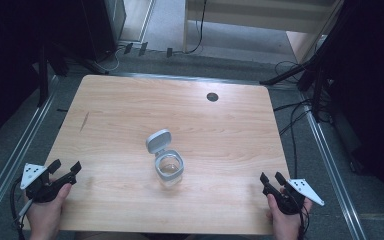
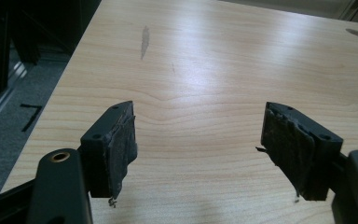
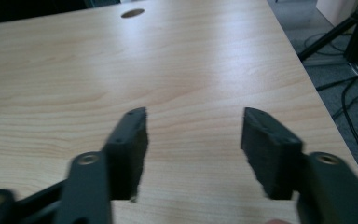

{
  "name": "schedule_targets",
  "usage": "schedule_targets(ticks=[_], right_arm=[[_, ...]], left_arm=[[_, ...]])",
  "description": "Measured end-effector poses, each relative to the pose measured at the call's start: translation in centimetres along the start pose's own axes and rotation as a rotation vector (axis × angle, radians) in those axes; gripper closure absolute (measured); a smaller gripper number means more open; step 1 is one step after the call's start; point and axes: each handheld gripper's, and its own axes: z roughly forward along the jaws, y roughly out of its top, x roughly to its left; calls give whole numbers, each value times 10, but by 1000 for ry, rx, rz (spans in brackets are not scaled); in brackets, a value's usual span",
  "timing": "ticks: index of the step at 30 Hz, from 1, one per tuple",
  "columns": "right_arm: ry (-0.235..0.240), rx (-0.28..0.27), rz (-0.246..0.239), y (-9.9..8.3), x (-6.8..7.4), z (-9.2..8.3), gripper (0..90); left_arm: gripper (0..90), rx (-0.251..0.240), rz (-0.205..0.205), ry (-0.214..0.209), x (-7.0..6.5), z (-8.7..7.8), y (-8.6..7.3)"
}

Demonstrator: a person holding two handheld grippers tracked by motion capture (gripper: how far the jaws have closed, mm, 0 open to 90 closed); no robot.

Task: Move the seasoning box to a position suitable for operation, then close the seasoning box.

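Clear jar (image 1: 169, 171) with flipped-up grey lid (image 1: 159, 141) sits mid-worktop (image 1: 130, 110). Left gripper (image 1: 65, 169) at 8 o'clock, right gripper (image 1: 272, 179) at 4 o'clock; both fingers wide, empty. Likely approach: steady jar body first, avoid knocking hinged lid.

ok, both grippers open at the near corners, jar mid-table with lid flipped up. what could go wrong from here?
1. The jar is clear and stands free on the table, with nothing bracing it; a one-sided push from either gripper could probably tip or slide it.
2. Its lid stands open on the far side; a gripper reaching over could catch it.
3. The left gripper has frayed pads, so its grip on smooth walls may slip.
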Motion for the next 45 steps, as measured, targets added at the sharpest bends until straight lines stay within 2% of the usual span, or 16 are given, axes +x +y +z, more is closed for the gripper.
schedule_targets(ticks=[5,8,14,16,20,21,22,23,24,25,29,30,31,35,38,45], right_arm=[[53,-35,7,3,7,0,650],[59,-41,-19,6,18,0,700],[124,-18,-10,11,39,7,838],[146,-18,-22,12,46,9,862],[184,-21,-42,17,63,12,872],[184,-21,-42,17,63,12,872],[205,-18,-54,18,71,14,872],[205,-18,-54,18,71,14,872],[219,-18,-62,19,76,16,872],[238,-14,-74,19,85,18,872],[278,-13,-91,21,104,24,871],[293,-11,-92,22,109,26,871],[305,-12,-96,22,113,27,871],[345,-7,-98,23,130,33,878],[377,-1,-108,24,144,37,887],[425,6,-145,24,168,48,900]], left_arm=[[363,13,56,29,-11,1,-1],[366,4,36,0,-19,0,2],[426,-13,49,-85,-45,-4,6],[415,-12,54,-98,-55,-4,6],[444,-11,50,-129,-69,-4,7],[444,-12,47,-136,-74,-3,7],[468,-9,50,-156,-85,-2,8],[483,-9,50,-156,-85,-2,8],[507,-13,66,-161,-91,-1,9],[529,-16,74,-188,-103,0,11],[585,11,119,-261,-123,3,11],[602,11,119,-261,-123,3,11],[630,20,126,-289,-132,5,10],[772,44,140,-323,-144,9,10],[884,70,163,-363,-159,12,9],[900,101,165,-411,-174,14,10]])
